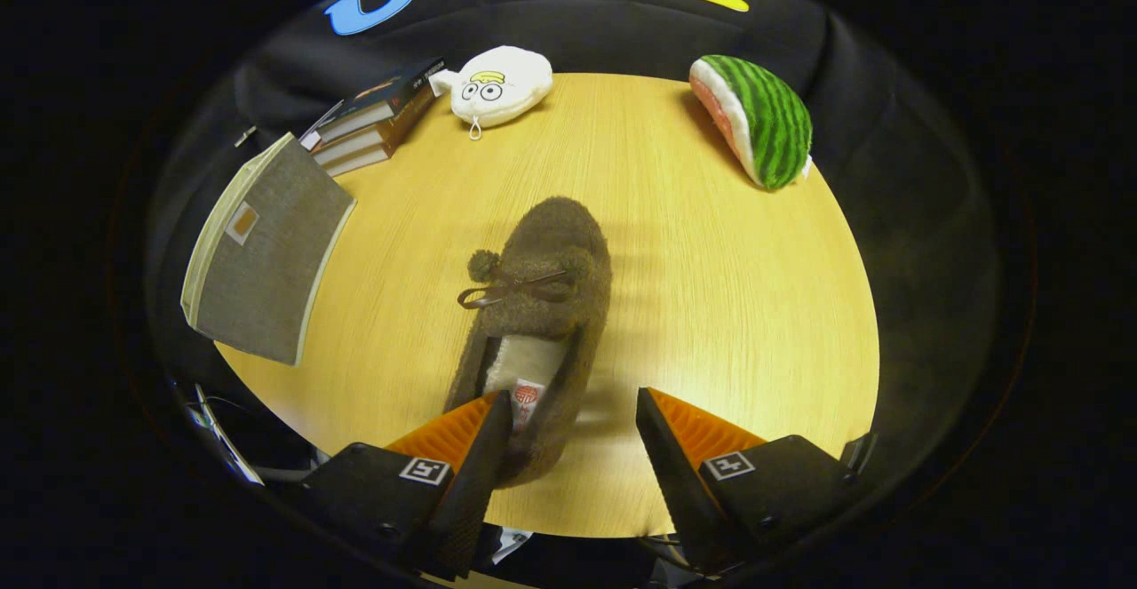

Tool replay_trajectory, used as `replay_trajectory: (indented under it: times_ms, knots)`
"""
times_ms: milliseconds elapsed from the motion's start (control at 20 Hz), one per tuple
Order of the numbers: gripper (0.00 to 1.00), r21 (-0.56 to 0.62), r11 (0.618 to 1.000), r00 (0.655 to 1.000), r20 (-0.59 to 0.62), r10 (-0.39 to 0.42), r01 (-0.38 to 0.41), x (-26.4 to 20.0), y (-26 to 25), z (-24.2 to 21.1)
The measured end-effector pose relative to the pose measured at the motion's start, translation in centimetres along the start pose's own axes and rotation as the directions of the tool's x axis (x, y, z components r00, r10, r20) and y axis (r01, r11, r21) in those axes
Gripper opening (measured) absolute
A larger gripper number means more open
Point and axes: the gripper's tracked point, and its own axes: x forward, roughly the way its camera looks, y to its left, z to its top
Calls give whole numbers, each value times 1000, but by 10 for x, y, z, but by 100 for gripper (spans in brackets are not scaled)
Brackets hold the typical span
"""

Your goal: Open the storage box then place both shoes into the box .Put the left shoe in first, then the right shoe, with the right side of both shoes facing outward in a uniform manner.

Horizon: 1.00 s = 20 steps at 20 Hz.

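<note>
Shoe lies mid-table, heel toward gripper, toe toward far edge. Fingers apart, left finger at heel opening, nothing clamped. Grey box at table's left edge, apparently closed. Judgement: box unopened, no shoe placed; whole task remains.

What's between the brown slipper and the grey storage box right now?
Only bare tabletop, seen in the gripper view, between the slipper and the storage box. The open gripper has one finger at the slipper's heel.
</note>
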Motion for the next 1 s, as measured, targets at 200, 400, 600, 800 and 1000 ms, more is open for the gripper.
replay_trajectory:
  times_ms: [200,400,600,800,1000]
  knots:
    - [74,4,1000,999,39,-11,11,26,0,17]
    - [46,31,999,995,96,-36,34,52,-8,42]
    - [11,108,991,991,98,-92,82,51,-18,46]
    - [7,164,983,992,83,-95,80,39,-21,44]
    - [7,238,968,991,87,-106,83,9,-25,46]
